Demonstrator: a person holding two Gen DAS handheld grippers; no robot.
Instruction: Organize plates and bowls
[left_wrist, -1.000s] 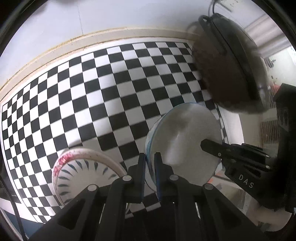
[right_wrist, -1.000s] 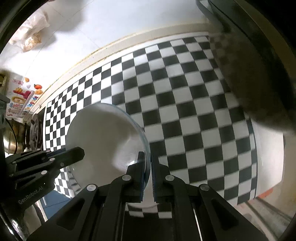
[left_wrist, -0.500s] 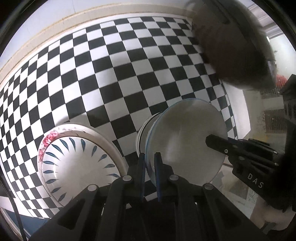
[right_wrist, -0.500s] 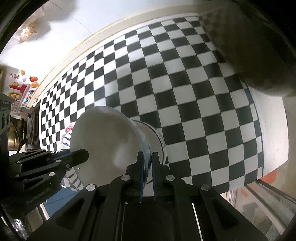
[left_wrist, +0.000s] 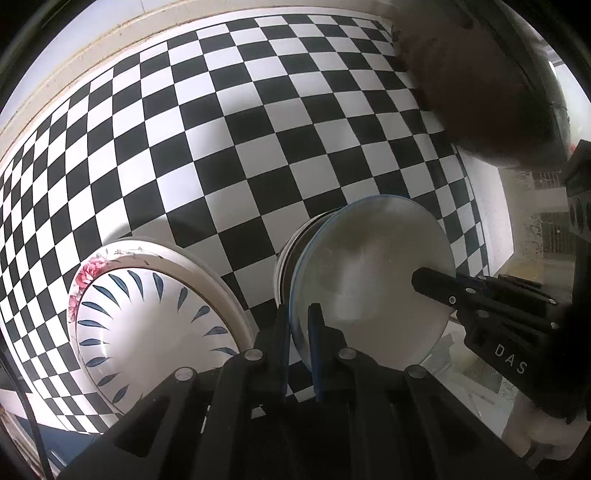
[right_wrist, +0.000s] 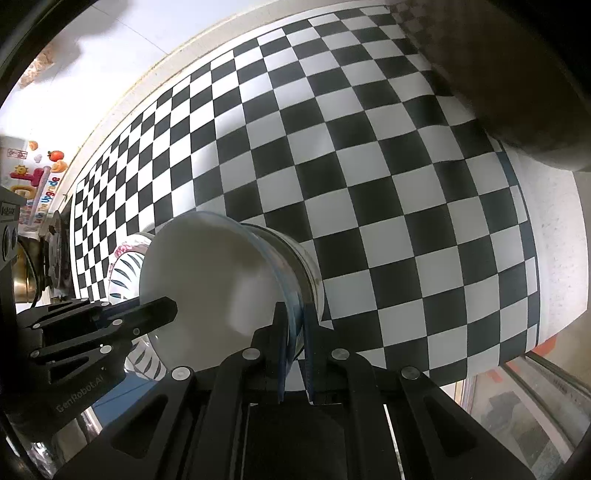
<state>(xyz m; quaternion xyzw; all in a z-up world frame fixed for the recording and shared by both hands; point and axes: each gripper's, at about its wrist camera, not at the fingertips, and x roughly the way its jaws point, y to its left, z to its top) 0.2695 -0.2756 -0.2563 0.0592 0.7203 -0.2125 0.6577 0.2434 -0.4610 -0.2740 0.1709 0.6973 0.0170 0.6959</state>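
White bowl rim clamped between both tools' closed jaws.

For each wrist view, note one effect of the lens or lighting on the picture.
Left wrist view: the fisheye bends the checkered cloth into curves, and a soft shadow crosses it; the dark pot at top right is blurred. Right wrist view: same curved squares, black vignette corners, a dull sheen on the white plate.
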